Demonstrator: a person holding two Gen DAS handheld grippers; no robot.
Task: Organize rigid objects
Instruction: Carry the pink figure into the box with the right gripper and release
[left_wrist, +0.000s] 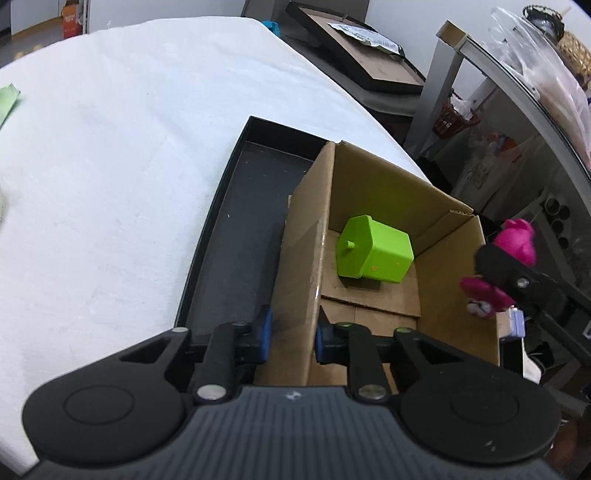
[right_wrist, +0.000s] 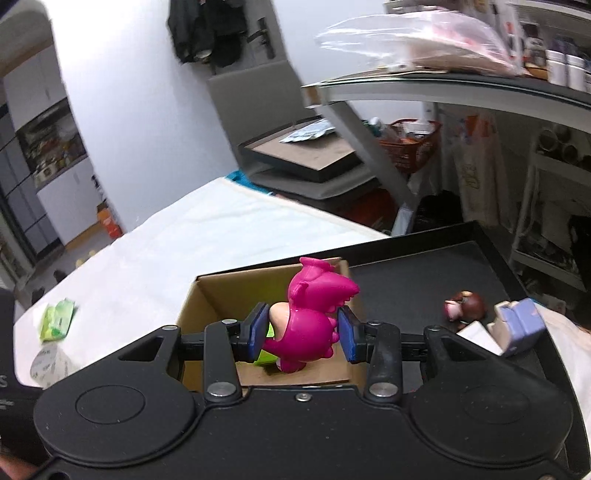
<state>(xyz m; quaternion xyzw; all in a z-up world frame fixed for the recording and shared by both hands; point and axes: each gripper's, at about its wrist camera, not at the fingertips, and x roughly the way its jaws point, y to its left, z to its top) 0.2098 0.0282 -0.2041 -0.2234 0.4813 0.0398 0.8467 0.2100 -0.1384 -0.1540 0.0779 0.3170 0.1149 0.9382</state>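
Note:
An open cardboard box (left_wrist: 369, 206) stands in a shallow black tray (left_wrist: 236, 221) on the white-covered table (left_wrist: 129, 147). A lime green block toy (left_wrist: 373, 251) lies inside the box. My left gripper (left_wrist: 293, 336) is shut on the box's near left wall, with one blue pad on each side of the cardboard. My right gripper (right_wrist: 303, 332) is shut on a magenta figurine (right_wrist: 314, 317) and holds it above the box's right rim; the magenta figurine (left_wrist: 515, 240) also shows in the left wrist view. A small brown-haired figure (right_wrist: 465, 304) and a lilac and white block (right_wrist: 517, 325) lie in the tray.
A green packet (right_wrist: 57, 319) lies on the cloth to the left. Behind the table sits a stack of dark flat frames (left_wrist: 369, 59). A glass-topped shelf unit (left_wrist: 517, 92) with bags and a red basket stands close on the right. A dark sleeve (right_wrist: 14, 406) is at lower left.

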